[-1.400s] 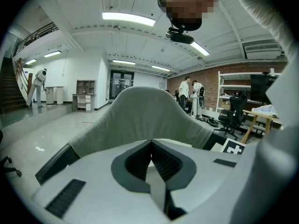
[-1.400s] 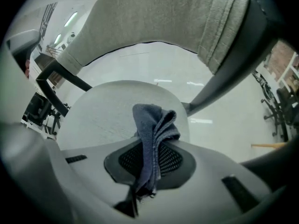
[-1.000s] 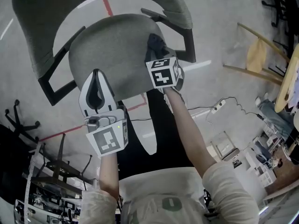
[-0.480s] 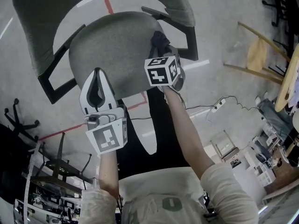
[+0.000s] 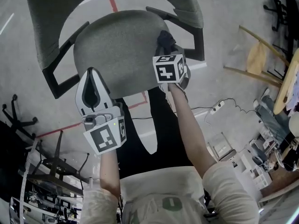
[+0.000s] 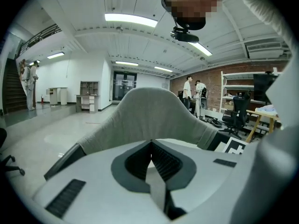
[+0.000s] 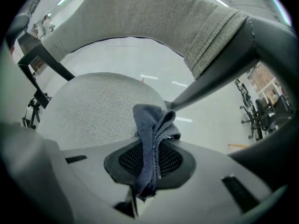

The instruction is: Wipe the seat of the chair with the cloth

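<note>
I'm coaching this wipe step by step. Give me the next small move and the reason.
Probably sweep the right gripper leftward across the seat, keeping the cloth pressed down. Its jaws are shut on the cloth at the seat's right edge, beside the armrest, so nearly all the seat surface lies to its left.

Cloth point(image 5: 164, 37) mostly hidden behind right tool point(image 5: 167, 50); chair backrest point(image 5: 187, 3) top cut off by head view's upper edge.
</note>
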Demonstrator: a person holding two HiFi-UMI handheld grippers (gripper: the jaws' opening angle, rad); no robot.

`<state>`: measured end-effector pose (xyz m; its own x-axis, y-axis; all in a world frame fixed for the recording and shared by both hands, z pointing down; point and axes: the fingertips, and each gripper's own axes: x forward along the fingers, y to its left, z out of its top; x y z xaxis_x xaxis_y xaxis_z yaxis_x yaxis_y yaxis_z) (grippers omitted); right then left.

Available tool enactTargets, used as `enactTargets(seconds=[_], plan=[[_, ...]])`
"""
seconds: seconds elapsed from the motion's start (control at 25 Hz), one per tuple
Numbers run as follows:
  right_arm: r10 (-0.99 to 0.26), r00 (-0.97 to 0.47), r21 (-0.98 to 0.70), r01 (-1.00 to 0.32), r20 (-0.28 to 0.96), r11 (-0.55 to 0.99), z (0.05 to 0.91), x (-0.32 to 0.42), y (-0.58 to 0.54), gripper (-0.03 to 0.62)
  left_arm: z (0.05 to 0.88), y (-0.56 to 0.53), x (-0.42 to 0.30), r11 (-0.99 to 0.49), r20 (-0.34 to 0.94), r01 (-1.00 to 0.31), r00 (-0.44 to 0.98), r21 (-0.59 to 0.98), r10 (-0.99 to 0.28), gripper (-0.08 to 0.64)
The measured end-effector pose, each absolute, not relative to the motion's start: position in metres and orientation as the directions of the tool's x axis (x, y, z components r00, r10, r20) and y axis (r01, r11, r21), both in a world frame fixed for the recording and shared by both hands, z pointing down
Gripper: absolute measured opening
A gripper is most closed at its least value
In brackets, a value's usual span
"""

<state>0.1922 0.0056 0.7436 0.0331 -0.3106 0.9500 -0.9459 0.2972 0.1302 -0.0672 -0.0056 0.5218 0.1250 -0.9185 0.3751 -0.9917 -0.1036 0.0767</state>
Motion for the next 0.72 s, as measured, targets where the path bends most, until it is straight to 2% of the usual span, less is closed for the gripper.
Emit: enactTargets(seconds=[0.32, 0.52, 0.72], plan=[[-0.335, -0.101, 0.011, -0.949, 0.937, 0.316, 0.69, 0.152, -0.005, 0.054, 0.499, 0.003, -0.11, -0.069, 0.323, -0.998, 0.068, 0.009, -0.944, 0.011], [-0.382, -0.328, -0.165, -0.902, 0.864, 0.4, 0.631, 0.068, -0.007, 0.054, 0.496, 0.017, -0.147, -0.015, 0.331, -1.0, 0.009, -0.016, -0.944, 0.011], [-0.311, -0.592, -0.442, -0.784, 0.743, 0.436, 0.593, -0.034, 0.012, 0.054, 0.496, 0.026, -0.172, 0.011, 0.339, -0.999, -0.021, -0.03, -0.941, 0.011]])
